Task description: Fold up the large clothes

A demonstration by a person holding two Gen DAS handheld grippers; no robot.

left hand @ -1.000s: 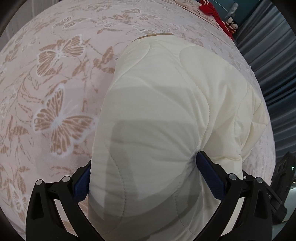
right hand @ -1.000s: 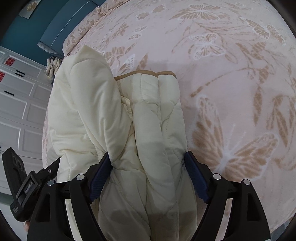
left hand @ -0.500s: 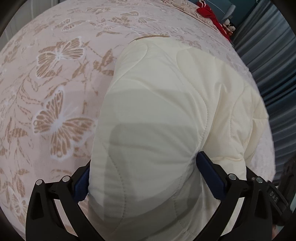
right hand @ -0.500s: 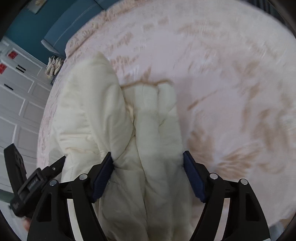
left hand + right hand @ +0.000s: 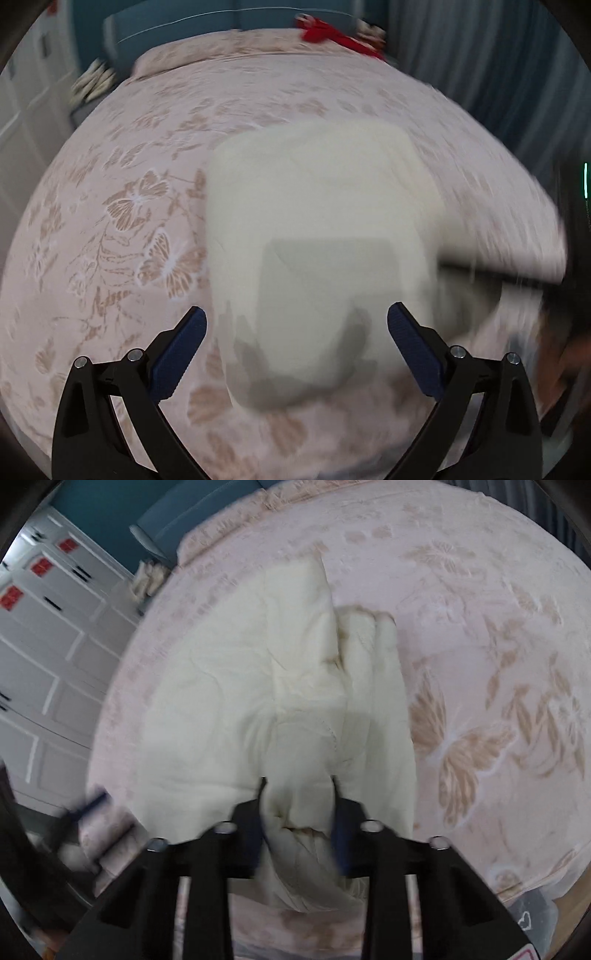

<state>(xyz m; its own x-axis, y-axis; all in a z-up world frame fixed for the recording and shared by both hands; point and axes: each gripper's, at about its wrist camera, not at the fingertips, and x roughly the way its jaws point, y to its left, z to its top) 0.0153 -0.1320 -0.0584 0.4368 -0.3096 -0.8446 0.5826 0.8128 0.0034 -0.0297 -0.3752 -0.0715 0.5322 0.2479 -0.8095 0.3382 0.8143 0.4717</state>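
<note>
A cream quilted garment [image 5: 317, 221] lies folded in a thick bundle on the pink butterfly bedspread [image 5: 122, 229]. In the left wrist view my left gripper [image 5: 297, 332] is open, raised above the bundle's near end, nothing between its blue pads. In the right wrist view the garment [image 5: 258, 686] spreads across the bed, and my right gripper [image 5: 297, 794] is shut on a bunched near edge of it. The left gripper shows blurred at the right wrist view's lower left [image 5: 88, 805]. Both views are motion-blurred.
The bed's headboard [image 5: 207, 33] is teal, with a red item [image 5: 332, 33] at its far right corner. White cabinet doors [image 5: 48, 657] stand left of the bed. Grey curtains [image 5: 498, 74] hang on the right. A clear plastic bin [image 5: 528, 915] sits by the bed's near corner.
My left gripper has lifted up and back off the garment, still open. My right gripper has closed from wide open onto the garment's near edge. Both cameras pulled back from the bed.
</note>
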